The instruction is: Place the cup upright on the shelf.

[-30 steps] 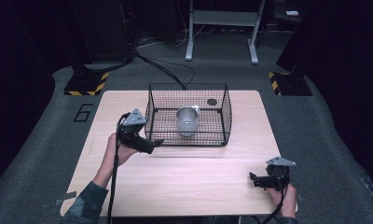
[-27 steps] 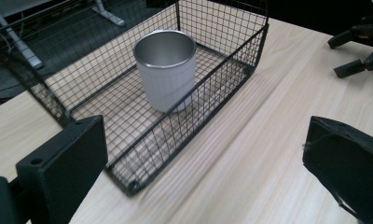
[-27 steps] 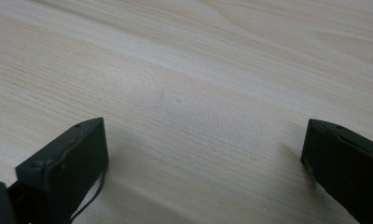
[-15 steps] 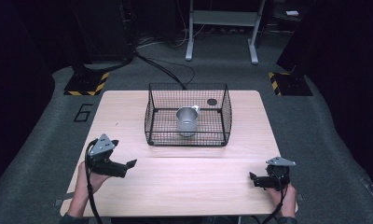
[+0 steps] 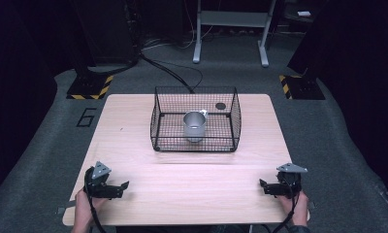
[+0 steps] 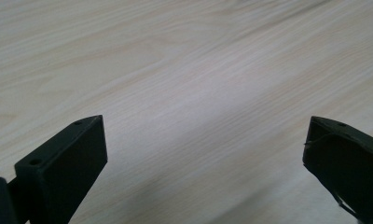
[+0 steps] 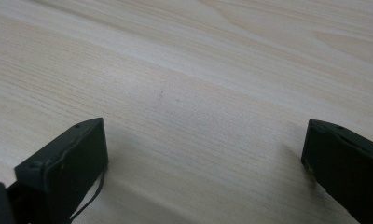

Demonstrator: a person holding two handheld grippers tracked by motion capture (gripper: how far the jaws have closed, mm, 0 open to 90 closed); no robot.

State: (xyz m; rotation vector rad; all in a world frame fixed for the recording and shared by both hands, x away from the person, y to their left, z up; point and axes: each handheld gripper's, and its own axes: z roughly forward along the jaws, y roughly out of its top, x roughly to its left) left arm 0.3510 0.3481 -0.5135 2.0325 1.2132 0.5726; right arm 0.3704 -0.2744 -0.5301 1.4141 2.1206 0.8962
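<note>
Left claw (image 5: 118, 188) has withdrawn to the table (image 5: 192, 194) near edge; both claws released, right claw (image 5: 266, 187) empty

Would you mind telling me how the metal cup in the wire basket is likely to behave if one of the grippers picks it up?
The metal cup looks thin-walled and empty, so probably light and stiff. Its shiny surface may be slippery between flat jaws. It stands upright inside the wire basket, so it could tip and roll against the mesh if nudged near its rim.
</note>
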